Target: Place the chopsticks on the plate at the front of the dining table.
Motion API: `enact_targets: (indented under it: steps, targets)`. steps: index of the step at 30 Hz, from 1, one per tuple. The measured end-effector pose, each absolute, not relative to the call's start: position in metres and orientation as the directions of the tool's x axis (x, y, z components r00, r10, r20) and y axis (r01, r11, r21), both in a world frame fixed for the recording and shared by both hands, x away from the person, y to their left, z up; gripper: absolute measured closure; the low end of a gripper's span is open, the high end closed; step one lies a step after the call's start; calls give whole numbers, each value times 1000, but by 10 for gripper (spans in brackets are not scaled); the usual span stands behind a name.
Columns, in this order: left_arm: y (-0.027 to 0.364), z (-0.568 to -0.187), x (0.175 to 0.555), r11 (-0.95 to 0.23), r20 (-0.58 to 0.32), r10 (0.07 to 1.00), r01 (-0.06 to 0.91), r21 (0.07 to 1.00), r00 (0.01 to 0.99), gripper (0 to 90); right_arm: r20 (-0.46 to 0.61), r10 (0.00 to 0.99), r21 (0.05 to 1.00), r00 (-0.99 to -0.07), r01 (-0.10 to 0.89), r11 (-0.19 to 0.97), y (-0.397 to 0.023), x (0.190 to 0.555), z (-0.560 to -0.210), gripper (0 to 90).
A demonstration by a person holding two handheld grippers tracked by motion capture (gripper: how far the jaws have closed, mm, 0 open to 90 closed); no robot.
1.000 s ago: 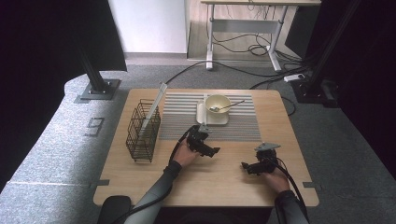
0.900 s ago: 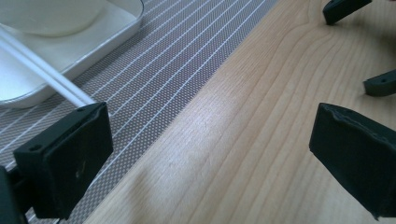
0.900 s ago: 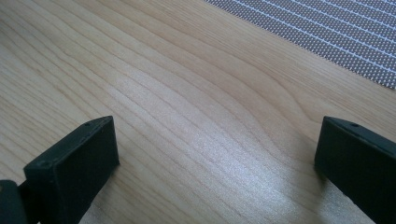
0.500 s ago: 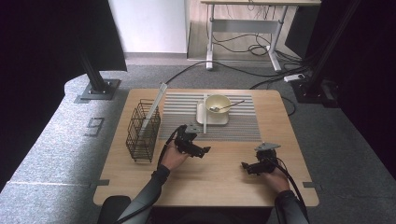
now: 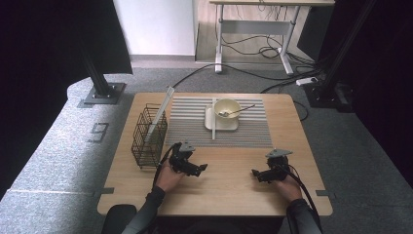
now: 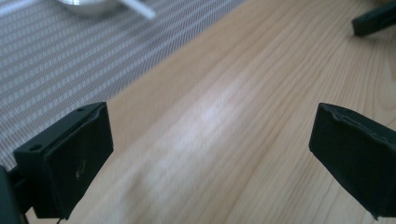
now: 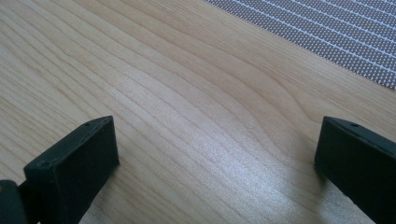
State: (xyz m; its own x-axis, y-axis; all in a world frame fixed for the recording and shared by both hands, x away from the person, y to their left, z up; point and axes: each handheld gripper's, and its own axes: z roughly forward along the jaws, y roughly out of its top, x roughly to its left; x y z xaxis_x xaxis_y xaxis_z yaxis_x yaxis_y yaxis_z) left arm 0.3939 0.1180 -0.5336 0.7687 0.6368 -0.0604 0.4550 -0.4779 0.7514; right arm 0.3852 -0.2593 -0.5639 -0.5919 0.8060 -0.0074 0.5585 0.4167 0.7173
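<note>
Meanwhile left gripper [image 5: 200, 169] has pulled back from mat [image 5: 253, 134].

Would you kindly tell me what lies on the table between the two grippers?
Nothing: in the high view, the stretch between the left gripper and the right gripper is bare wooden table.

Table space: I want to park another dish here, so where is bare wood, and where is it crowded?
Free: the wood between the left gripper and the right gripper, both open, and the striped mat's right part. Crowded: the wire rack at left, and the bowl with its spoon on a plate.
</note>
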Motion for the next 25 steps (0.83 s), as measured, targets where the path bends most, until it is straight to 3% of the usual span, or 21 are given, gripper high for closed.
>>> enact_targets:
  steps: [12, 25]
  targets:
    - [119, -558, 386, -554, -23, 651, 496, 669, 759, 0, -8, 806, 718, -592, 558, 417, -259, 385, -564, 0]
    - [117, -558, 385, -565, -5, 654, 493, 662, 757, 0, -7, 807, 719, -591, 557, 415, -259, 385, -564, 0]
